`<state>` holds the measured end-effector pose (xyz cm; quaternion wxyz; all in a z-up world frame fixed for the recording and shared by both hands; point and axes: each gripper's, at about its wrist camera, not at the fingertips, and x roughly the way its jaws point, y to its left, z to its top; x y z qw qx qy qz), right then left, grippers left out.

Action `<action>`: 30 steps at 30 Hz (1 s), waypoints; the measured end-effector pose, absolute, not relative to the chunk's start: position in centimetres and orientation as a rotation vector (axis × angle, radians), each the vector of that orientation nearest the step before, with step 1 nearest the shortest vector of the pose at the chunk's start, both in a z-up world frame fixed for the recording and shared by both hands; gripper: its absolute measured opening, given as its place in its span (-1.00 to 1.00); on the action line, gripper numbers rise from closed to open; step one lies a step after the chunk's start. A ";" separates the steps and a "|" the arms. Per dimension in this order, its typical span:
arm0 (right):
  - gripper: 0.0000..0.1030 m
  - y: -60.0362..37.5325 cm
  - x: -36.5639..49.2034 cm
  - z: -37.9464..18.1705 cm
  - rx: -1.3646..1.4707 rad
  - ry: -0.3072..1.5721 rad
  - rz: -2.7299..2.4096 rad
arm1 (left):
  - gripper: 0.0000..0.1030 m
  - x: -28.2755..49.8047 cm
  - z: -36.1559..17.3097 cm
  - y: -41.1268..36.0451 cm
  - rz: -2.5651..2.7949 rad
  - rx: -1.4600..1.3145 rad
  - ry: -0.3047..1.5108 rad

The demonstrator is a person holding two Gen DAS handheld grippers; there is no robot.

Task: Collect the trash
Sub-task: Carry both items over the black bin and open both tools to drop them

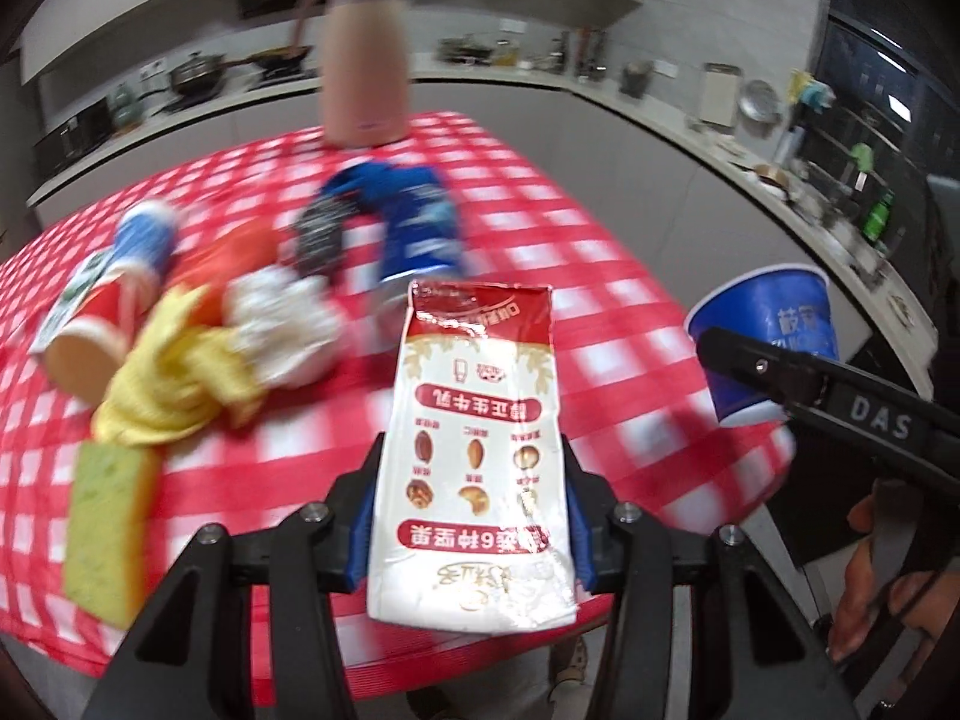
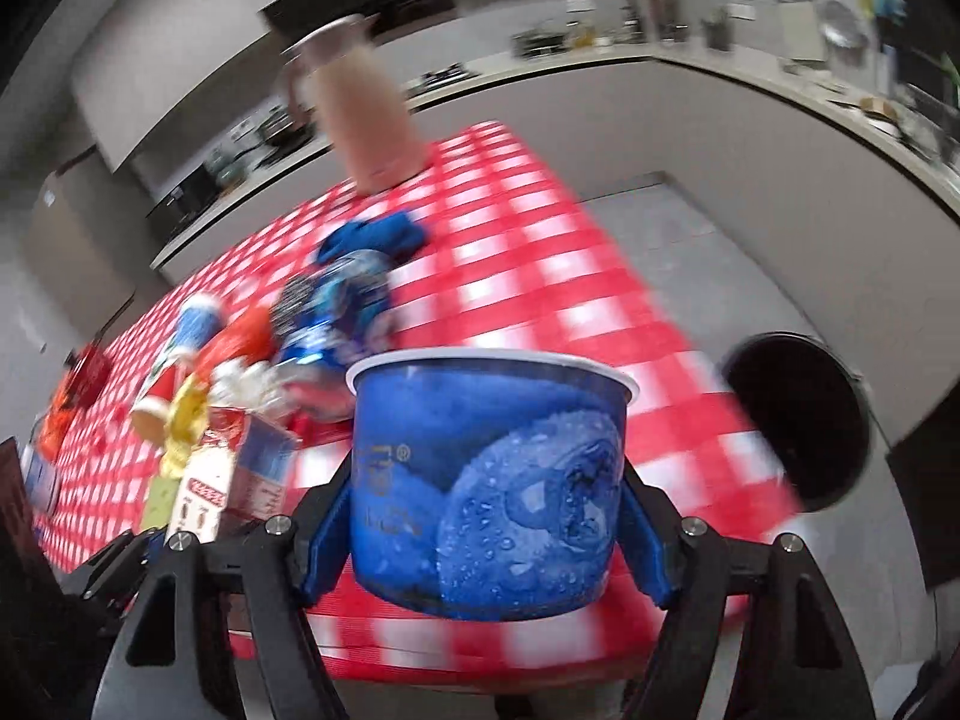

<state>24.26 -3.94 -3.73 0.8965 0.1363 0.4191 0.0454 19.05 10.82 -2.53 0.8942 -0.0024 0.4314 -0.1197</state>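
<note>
Left claw [image 1: 474, 516]: clamped on a white and red snack pouch [image 1: 474, 450], blue pads pressing both long edges; the pouch stands up between the fingers, its torn top edge farthest from the camera.
Right claw [image 2: 486, 516]: gripping a blue paper cup [image 2: 489, 480] by its sides, white rim up, open mouth facing away from the camera; the cup sits tilted in the grip.
Right claw seen from the left wrist: its black arm [image 1: 840, 396] crosses the right edge with the cup at its tip, and a hand [image 1: 870, 570] shows below it.
Desk [image 1: 570, 300]: covered in a red and white checked cloth; both held items hang above its near edge.
Trash left on the desk: a crumpled blue wrapper [image 1: 414, 222], a white tissue wad [image 1: 282, 324], a yellow cloth [image 1: 174, 372], a tipped red and blue cup [image 1: 108, 300], all close together at the left.
Sponge [image 1: 108, 528]: yellow-green, at the near left edge.
Jug [image 1: 366, 54]: pink, upright at the far side.
Bin [image 2: 798, 420]: dark, round, open, on the floor just beyond the desk's right corner.
Sharpness: both views are blurred.
</note>
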 end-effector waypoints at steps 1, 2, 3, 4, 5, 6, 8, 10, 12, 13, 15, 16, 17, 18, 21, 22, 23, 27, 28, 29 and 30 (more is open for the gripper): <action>0.48 -5.7 24.2 -3.7 0.293 0.861 0.071 | -0.01 19.3 -2.3 9.5 -0.268 0.001 0.892; 0.48 -7.1 24.1 -3.7 0.299 0.855 0.054 | -0.01 19.7 -2.1 7.6 -0.293 0.007 0.890; 0.48 -9.0 24.1 -3.6 0.307 0.847 0.030 | -0.01 19.8 -2.1 6.5 -0.305 0.009 0.889; 0.48 -10.7 24.0 -3.7 0.312 0.841 0.010 | -0.01 20.2 -2.0 4.8 -0.322 0.012 0.888; 0.48 -13.2 24.1 -3.8 0.320 0.836 -0.014 | -0.01 20.5 -1.9 2.8 -0.340 0.015 0.887; 0.48 -14.9 24.1 -3.9 0.326 0.833 -0.025 | -0.01 20.7 -1.9 1.2 -0.352 0.016 0.886; 0.48 -19.0 24.4 -4.5 0.331 0.834 -0.053 | -0.01 21.7 -2.3 -3.2 -0.378 0.013 0.897; 0.48 -23.4 25.1 -5.5 0.331 0.852 -0.076 | -0.01 22.7 -2.7 -6.2 -0.397 -0.002 0.916; 0.48 -27.2 25.8 -6.4 0.338 0.870 -0.088 | -0.01 23.7 -3.4 -9.8 -0.406 0.001 0.930; 0.48 -29.1 26.4 -6.9 0.339 0.881 -0.092 | -0.01 24.2 -3.9 -11.3 -0.408 -0.002 0.940; 0.48 -31.8 27.4 -8.0 0.326 0.901 -0.087 | -0.01 25.3 -5.0 -14.0 -0.402 -0.009 0.962; 0.48 -32.9 28.1 -8.8 0.315 0.915 -0.080 | -0.01 25.8 -5.9 -15.3 -0.393 -0.009 0.976; 0.48 -33.7 28.5 -9.5 0.308 0.928 -0.072 | -0.01 26.7 -7.2 -16.5 -0.379 -0.013 1.003; 0.49 -34.6 29.1 -10.5 0.303 0.947 -0.060 | -0.01 26.7 -7.7 -17.1 -0.371 -0.016 1.013; 0.49 -36.4 31.1 -13.4 0.295 0.995 -0.028 | -0.01 27.9 -10.8 -18.9 -0.324 -0.005 1.065; 0.49 -36.7 31.6 -14.3 0.291 1.006 -0.018 | -0.01 28.3 -11.8 -19.3 -0.310 -0.008 1.083; 0.49 -37.1 32.3 -15.2 0.286 1.018 -0.008 | -0.01 28.9 -13.0 -19.6 -0.288 -0.004 1.102; 0.49 -38.2 35.0 -18.4 0.281 1.073 0.043 | -0.01 30.5 -16.1 -20.6 -0.233 -0.003 1.161; 0.50 -38.2 35.5 -19.0 0.279 1.085 0.057 | 0.00 30.6 -16.4 -20.9 -0.225 -0.005 1.167; 0.51 -38.3 36.0 -19.5 0.282 1.097 0.069 | 0.01 31.2 -17.1 -21.0 -0.217 -0.010 1.178; 0.51 -38.4 36.4 -20.1 0.280 1.107 0.071 | 0.02 31.5 -17.6 -21.3 -0.214 -0.014 1.190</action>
